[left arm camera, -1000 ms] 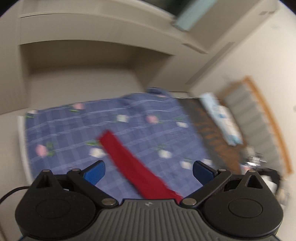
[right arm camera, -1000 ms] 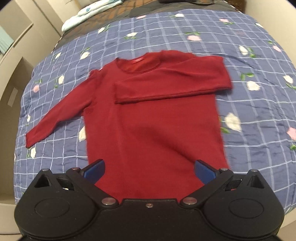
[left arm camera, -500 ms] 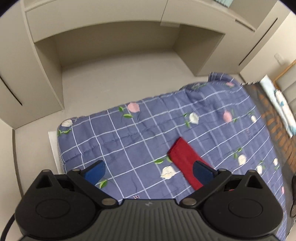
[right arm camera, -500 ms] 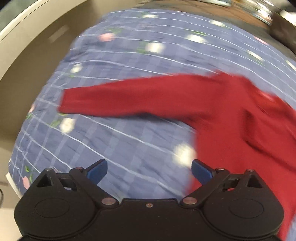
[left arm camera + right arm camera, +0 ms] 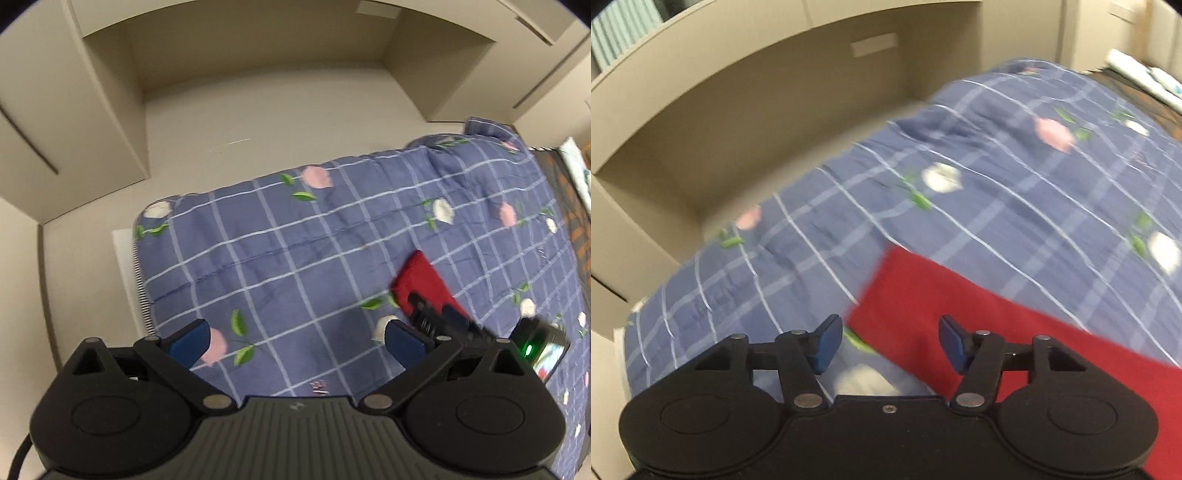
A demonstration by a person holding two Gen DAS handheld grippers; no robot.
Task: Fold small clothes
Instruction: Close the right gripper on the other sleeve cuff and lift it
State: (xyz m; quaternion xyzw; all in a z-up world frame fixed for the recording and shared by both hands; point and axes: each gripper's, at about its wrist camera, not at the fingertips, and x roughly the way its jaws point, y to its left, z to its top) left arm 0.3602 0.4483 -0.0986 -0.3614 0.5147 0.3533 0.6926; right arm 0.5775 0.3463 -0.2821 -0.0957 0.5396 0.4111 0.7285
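So the red sweater's sleeve [image 5: 960, 306] lies flat on the blue checked floral quilt [image 5: 1015, 192], its cuff end sitting lower centre of the right wrist view, right above the right gripper [image 5: 890, 341], whose jaws are spread apart around nothing. In the left wrist view the left gripper [image 5: 295, 341] is wide open too, holding nothing over bare quilt, with the cuff at middle right. Beige built-in cabinets [image 5: 240, 74] fill the top of both frames.
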